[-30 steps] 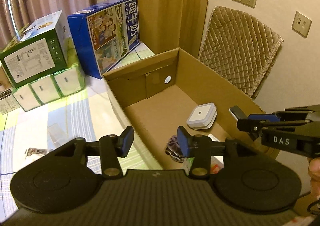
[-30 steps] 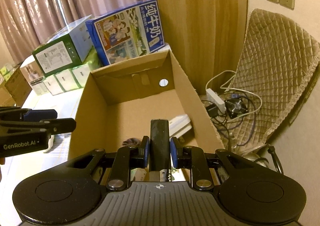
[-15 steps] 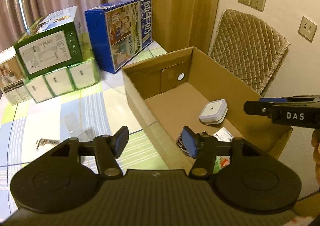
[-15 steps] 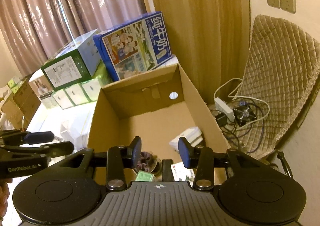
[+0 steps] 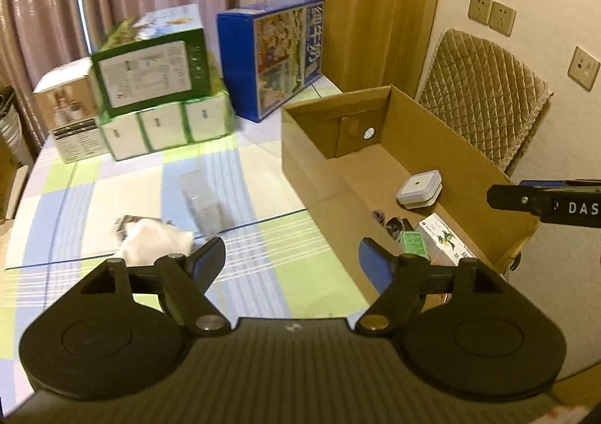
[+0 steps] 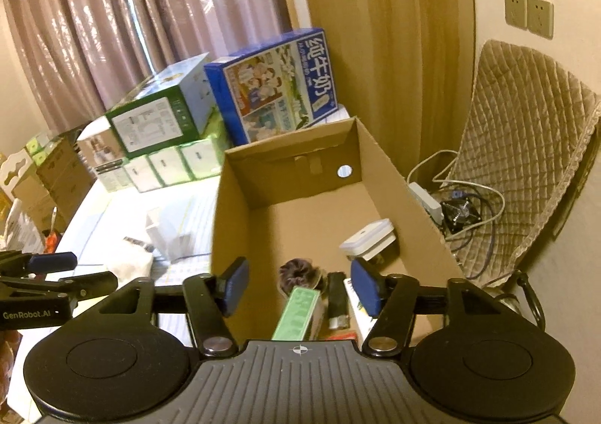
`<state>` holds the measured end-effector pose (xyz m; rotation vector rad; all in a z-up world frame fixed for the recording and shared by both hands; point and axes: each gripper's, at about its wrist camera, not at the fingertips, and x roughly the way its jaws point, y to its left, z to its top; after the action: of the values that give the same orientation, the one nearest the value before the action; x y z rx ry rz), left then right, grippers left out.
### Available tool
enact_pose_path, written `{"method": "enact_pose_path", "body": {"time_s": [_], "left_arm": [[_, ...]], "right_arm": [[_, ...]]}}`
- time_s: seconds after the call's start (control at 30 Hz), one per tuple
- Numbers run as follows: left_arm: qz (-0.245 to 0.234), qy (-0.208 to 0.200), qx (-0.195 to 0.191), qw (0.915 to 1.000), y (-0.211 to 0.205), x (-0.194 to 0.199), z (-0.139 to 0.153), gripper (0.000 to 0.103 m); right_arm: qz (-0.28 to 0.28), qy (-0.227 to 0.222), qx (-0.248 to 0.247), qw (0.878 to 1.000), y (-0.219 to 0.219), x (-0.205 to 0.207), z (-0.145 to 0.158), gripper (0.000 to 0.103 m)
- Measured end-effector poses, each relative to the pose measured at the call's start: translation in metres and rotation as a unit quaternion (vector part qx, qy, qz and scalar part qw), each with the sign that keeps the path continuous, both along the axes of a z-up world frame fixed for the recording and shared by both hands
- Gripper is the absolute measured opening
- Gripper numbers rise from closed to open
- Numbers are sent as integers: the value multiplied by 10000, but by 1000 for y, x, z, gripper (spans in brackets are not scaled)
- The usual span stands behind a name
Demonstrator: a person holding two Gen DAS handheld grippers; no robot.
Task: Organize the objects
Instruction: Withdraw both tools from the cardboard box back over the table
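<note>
Two grippers, both wide open, nothing between the fingers. Largest first: desk [image 5: 112,176] under a checked cloth of green, blue and white. Open cardboard box [image 6: 240,221] at the desk's right edge, long side toward the wall. Blue milk carton case [image 5: 270,56] upright at the far edge, just beside a green carton [image 5: 150,74] stacked on a green-and-white pack [image 5: 165,123]. Inside the cardboard box, toward its near end: white square container [image 6: 370,238] against the right wall, then a green flat packet [image 6: 298,311], a white printed packet [image 5: 445,238], a dark slim stick-like item [image 6: 336,296] and a dark scrunchie [image 6: 298,272], all close together. On the cloth near the desk's middle: clear plastic cup [image 5: 201,198], crumpled white tissue [image 5: 154,240] touching a small dark printed wrapper, blurred. Left gripper [image 5: 291,260] above the cloth near the box's near left corner; right gripper [image 6: 298,285] over the box's near end.
</note>
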<state>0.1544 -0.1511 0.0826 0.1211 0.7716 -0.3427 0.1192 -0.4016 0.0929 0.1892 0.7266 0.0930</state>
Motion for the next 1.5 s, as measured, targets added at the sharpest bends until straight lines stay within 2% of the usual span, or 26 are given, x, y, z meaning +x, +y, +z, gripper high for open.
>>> {"method": "enact_pose_path", "body": {"time_s": [0.2,0.47,0.87,1.5], "left_arm": [[230,-168,-23,9996,36,-31,9,92],[655,-390,97,9970,89,-65,20,102],[1257,-347,92,9914,151,-85,19,102],[1322,-155,-40,9911,167,-87,3,102]], "right_arm": [[124,-73,192,9997,25,-21,11,83],[440,-212,142,9987,68,-38,17,100],[805,-220,169,9964,112,-43,14,101],[1103,-81,55,9939,145,-43,0,101]]}}
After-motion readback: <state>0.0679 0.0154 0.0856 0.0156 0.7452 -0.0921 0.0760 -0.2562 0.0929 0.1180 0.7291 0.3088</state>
